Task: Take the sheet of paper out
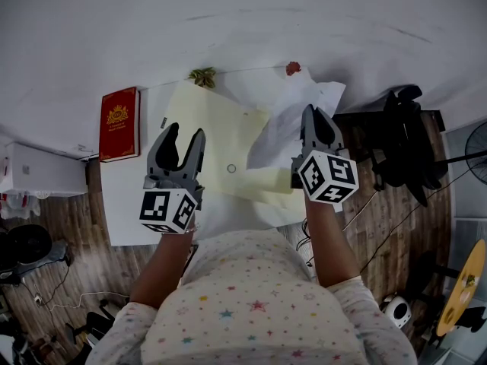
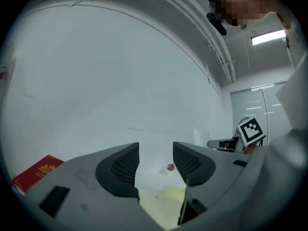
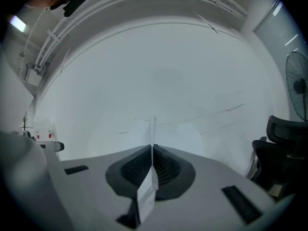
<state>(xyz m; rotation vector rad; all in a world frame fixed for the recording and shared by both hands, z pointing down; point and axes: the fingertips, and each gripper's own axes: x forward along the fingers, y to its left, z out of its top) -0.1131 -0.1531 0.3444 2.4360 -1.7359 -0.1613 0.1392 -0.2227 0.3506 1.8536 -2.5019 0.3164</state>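
White sheet of paper [image 1: 293, 116] pinched edge-on in right gripper [image 1: 316, 125], lifted off yellow envelope [image 1: 217, 139] on bench [image 1: 125, 196]. Left gripper [image 1: 185, 144] spread, empty, over envelope.

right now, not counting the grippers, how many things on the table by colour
red: 2 (book, small ornament)
yellow: 1 (envelope)
white: 1 (sheet of paper)
green: 1 (sprig)
total: 5

A white table [image 1: 122, 204] carries a large yellow envelope [image 1: 213, 139] lying flat at its centre. A red book [image 1: 119, 123] lies at 9 o'clock, apart from the envelope. A green sprig [image 1: 202, 76] sits at 12 o'clock and a small red object [image 1: 293, 68] at 1 o'clock.
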